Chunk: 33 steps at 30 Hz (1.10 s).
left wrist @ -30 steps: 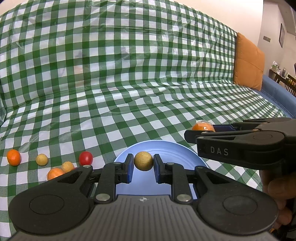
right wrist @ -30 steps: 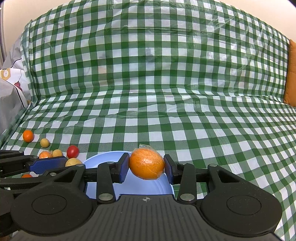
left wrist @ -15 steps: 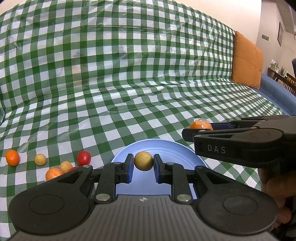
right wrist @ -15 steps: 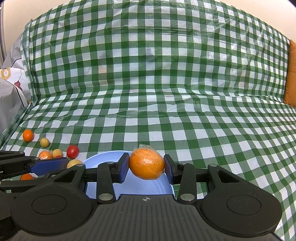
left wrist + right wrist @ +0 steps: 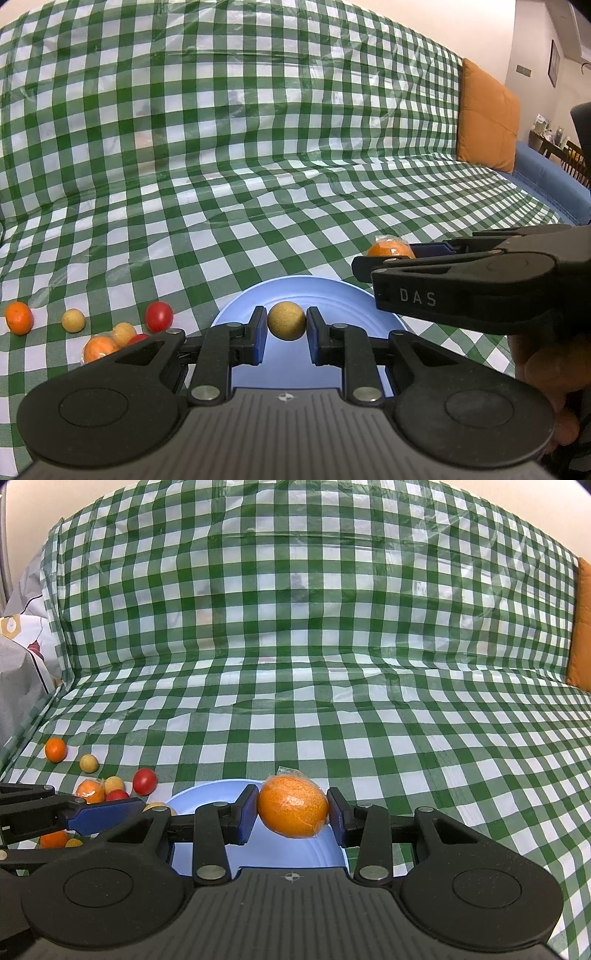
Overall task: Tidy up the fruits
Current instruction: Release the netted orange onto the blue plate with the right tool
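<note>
Plate (image 5: 332,295), pale blue, sat on the green-white checked cloth (image 5: 258,166) right below both grippers. L gripper (image 5: 284,334) was clamped on a small tan ball (image 5: 286,319), blue pads pressed to both sides, ball held above the plate's middle. R gripper (image 5: 293,814) was clamped on a wrapped orange (image 5: 293,807), clear film visible round it, held over the plate's far edge. From the left wrist view the R gripper came in from the right w/ a hand (image 5: 546,373) under it.

Rest of fruit lay on the cloth to the left of the plate, well apart from it at the far end: small orange (image 5: 55,749) furthest out, yellow ball (image 5: 89,763) just beside it, red tomato (image 5: 144,781) nearer the plate. A tight cluster of orange, yellow & red pieces (image 5: 101,790) sat closer in, partly hidden behind the L gripper's finger. Orange cushion (image 5: 485,118) leaned at the far right.
</note>
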Motion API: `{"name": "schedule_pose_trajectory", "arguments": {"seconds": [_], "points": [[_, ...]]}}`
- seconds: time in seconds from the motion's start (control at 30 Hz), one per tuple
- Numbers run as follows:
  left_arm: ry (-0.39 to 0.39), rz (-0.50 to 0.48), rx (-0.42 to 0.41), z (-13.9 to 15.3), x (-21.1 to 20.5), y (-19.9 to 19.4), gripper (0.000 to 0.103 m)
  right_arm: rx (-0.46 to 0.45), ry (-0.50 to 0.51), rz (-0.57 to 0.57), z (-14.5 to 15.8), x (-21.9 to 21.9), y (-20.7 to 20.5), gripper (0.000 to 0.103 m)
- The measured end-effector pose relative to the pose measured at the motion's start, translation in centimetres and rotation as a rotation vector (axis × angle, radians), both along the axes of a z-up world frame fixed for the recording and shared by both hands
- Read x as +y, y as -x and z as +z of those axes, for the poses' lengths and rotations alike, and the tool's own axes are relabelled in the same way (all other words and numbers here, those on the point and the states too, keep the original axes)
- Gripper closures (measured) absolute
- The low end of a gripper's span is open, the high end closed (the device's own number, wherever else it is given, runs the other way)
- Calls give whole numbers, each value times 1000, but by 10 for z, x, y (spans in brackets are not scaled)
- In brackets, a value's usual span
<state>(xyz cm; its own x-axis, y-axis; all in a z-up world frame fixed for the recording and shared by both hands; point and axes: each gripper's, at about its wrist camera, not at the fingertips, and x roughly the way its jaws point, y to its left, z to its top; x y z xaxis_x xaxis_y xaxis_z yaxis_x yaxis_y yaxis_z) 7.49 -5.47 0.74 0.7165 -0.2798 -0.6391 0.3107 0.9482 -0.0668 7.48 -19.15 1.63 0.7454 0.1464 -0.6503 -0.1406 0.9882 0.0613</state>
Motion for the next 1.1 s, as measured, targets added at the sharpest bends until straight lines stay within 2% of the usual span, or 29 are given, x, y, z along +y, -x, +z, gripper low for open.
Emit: {"name": "schedule_pose_trajectory", "arguments": {"seconds": [0.1, 0.23, 0.87, 1.0, 1.07, 1.1], "points": [[17, -5, 9, 0, 1, 0, 73, 1, 6, -7, -1, 0, 0, 60], [13, -6, 5, 0, -1, 1, 73, -1, 6, -19, -1, -3, -1, 54], [-6, 1, -4, 1, 13, -3, 73, -39, 34, -26, -1, 0, -4, 54], [-11, 22, -5, 4, 29, -6, 77, -54, 17, -28, 1, 1, -6, 60], [-27, 43, 1, 5, 40, -9, 77, -63, 6, -24, 2, 3, -6, 67], [-38, 61, 7, 5, 48, -13, 77, -68, 1, -20, 3, 5, -7, 68]]}}
